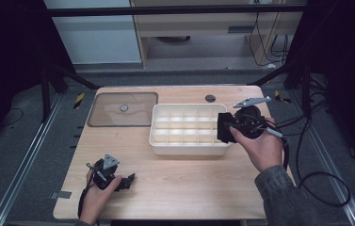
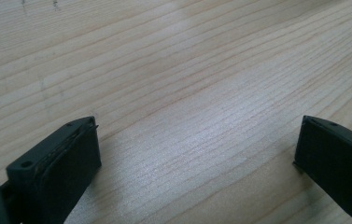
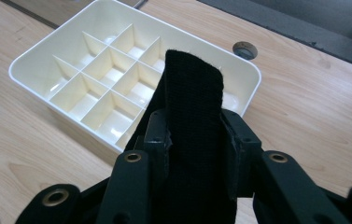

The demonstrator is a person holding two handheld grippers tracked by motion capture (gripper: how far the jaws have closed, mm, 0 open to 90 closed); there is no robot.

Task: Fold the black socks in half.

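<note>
Resting my left gripper [image 1: 129,181] low on the wooden table [image 1: 189,188] at the near left, I am keeping its jaws spread wide with nothing between them. At the right, my right gripper [image 3: 193,126] is pinching a black fabric strip [image 3: 193,93] above the cream divided tray [image 3: 38,63].

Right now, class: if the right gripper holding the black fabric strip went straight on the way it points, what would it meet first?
Probably the cream plastic divided tray: the right gripper, shut on the black fabric strip, points down over its near compartments, though depth is unclear.
</note>
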